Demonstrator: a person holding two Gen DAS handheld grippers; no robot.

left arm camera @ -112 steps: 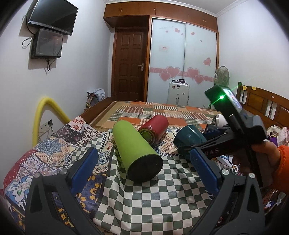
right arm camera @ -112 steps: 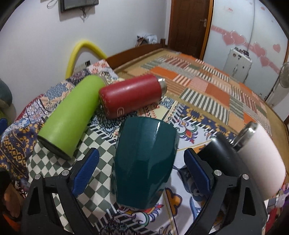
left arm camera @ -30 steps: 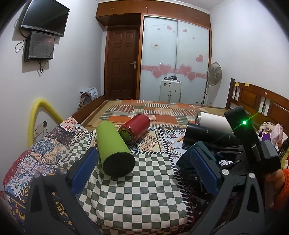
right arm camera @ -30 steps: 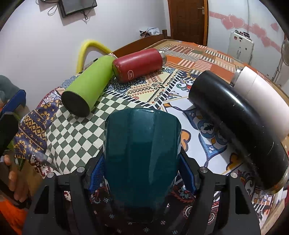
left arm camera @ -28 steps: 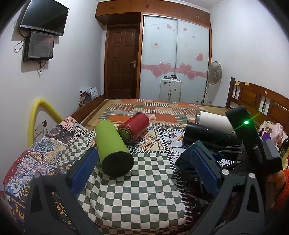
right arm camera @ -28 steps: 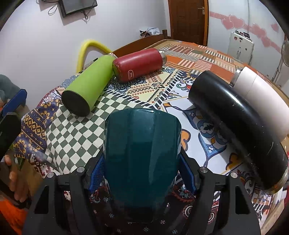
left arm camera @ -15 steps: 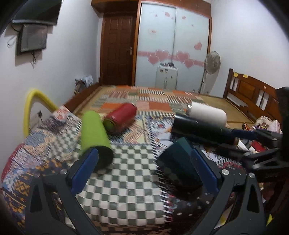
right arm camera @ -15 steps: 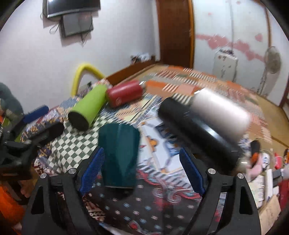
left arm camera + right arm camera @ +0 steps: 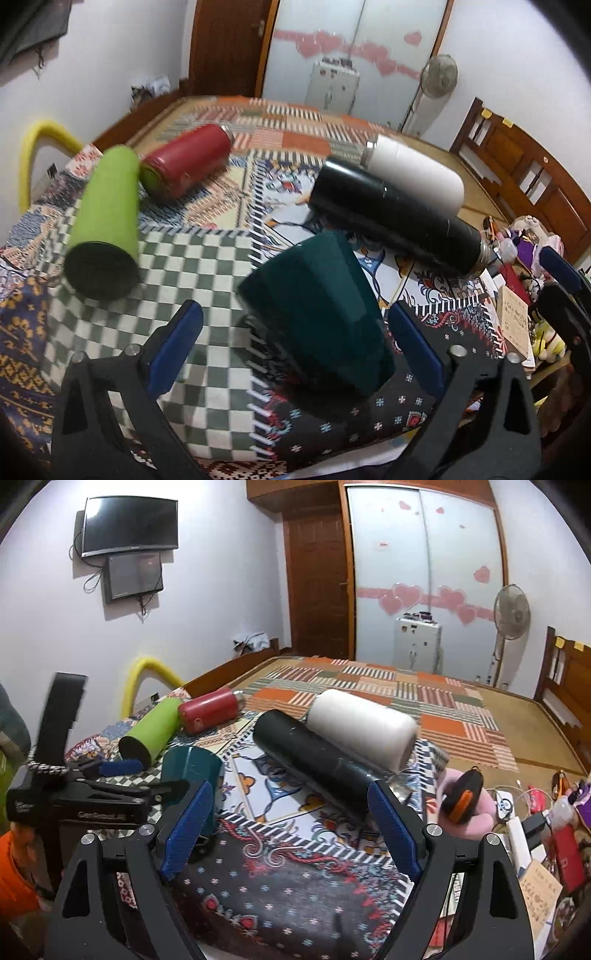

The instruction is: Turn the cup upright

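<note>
The dark teal faceted cup (image 9: 317, 310) stands mouth down on the patterned cloth, its flat base on top. In the left wrist view it sits between my open left gripper's (image 9: 295, 339) blue pads, not touched. In the right wrist view the cup (image 9: 192, 771) is at the left, behind the left blue pad. My right gripper (image 9: 291, 834) is open and empty, drawn back from the cup. The left gripper's body (image 9: 85, 805) shows at the far left of that view.
A green bottle (image 9: 105, 218), a red bottle (image 9: 184, 164), a black flask (image 9: 395, 218) and a white bottle (image 9: 417, 177) lie on their sides behind the cup. Clutter (image 9: 535, 830) fills the table's right edge. A yellow tube (image 9: 33, 147) stands at left.
My right gripper has opened, let go of the teal cup and pulled back and up. My left gripper has moved in over the cup, which now sits between its fingers.
</note>
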